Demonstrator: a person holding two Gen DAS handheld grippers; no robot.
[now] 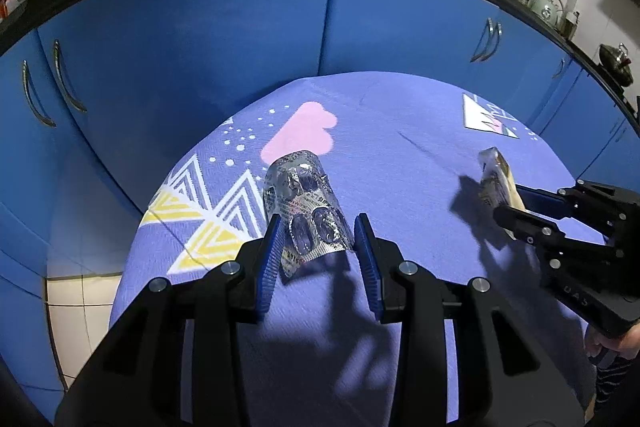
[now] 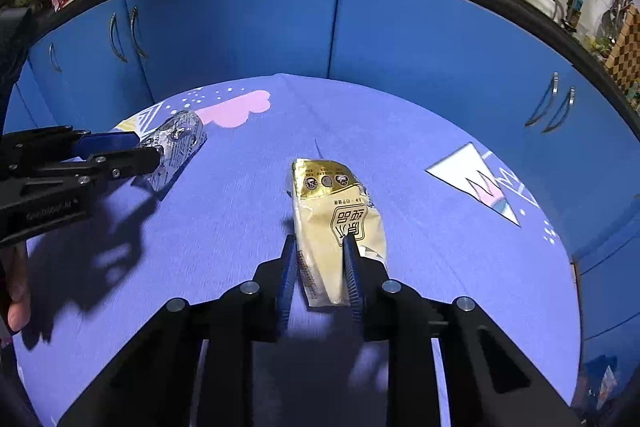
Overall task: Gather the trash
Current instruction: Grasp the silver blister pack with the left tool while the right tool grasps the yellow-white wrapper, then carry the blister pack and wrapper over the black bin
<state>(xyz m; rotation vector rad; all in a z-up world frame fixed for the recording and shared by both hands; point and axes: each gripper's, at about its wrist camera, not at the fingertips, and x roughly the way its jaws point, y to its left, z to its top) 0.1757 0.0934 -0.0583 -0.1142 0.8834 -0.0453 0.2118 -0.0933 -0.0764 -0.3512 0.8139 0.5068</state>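
Got 2 bits of trash on the go here. My left gripper (image 1: 316,231) is clamped on a silver foil blister pack (image 1: 304,203). It's a crinkly, shiny strip with round pill bubbles and small print across it, bowed up into an arch between my blue ribbed pads (image 1: 270,251). The near end sits in the jaws and the far end reaches out over the pink cloud shape (image 1: 300,137) printed on the purple tablecloth (image 1: 400,155).

My right gripper (image 2: 318,251) is squeezed onto a cream and gold snack wrapper (image 2: 332,203). It has a gold band at the far end with 3 little round icons, and a dark-outlined label with characters in the middle. The wrapper looks flattened and creased, pinched along its near half, with the far end lying out on the cloth.

The 2 pieces sit well apart, the blister pack on the left side of the table and the wrapper to the right. Blue cabinet doors (image 1: 240,39) run behind the table.
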